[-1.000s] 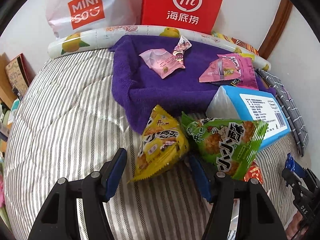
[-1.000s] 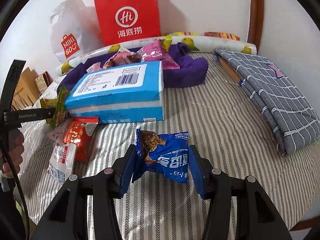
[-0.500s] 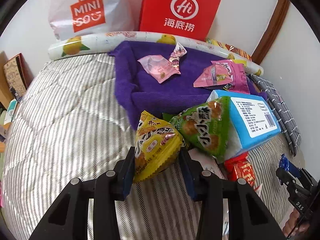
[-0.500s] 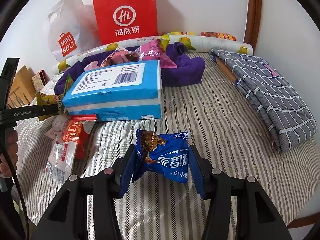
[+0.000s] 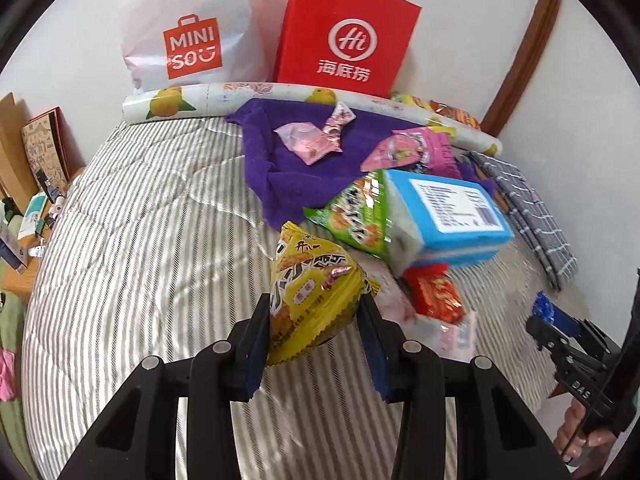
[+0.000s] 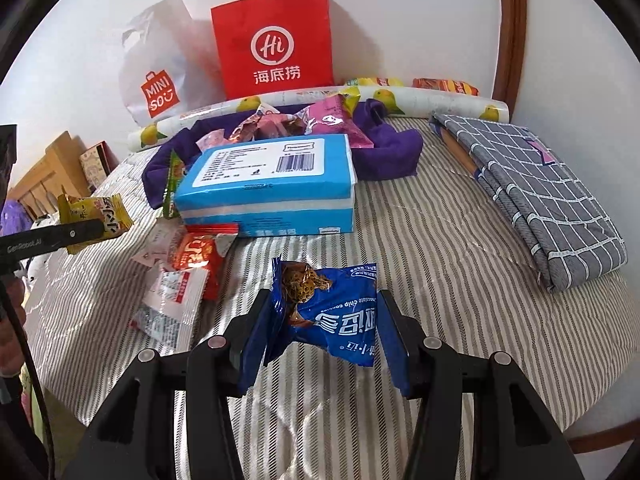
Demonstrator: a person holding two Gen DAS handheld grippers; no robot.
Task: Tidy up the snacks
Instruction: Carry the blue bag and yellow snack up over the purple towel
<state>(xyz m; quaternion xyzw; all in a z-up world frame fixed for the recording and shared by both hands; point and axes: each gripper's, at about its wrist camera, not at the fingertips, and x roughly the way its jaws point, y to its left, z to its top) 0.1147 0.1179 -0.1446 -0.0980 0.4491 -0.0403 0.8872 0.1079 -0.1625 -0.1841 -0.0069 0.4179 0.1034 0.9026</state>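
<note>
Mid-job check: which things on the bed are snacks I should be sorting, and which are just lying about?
Job items:
- yellow snack bag, gripped in the left tool
- blue cookie pack, gripped in the right tool
- green snack bag
- red packet
- pink packets on the purple towel

Lying about:
- blue tissue pack
- grey checked cloth
- red paper bag

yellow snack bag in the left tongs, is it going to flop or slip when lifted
The yellow snack bag looks puffed with air, so probably light and squashy rather than stiff. Its glossy film could slide, though the left tongs pinch both sides. The loose crimped edge hanging below will likely flap.
</note>
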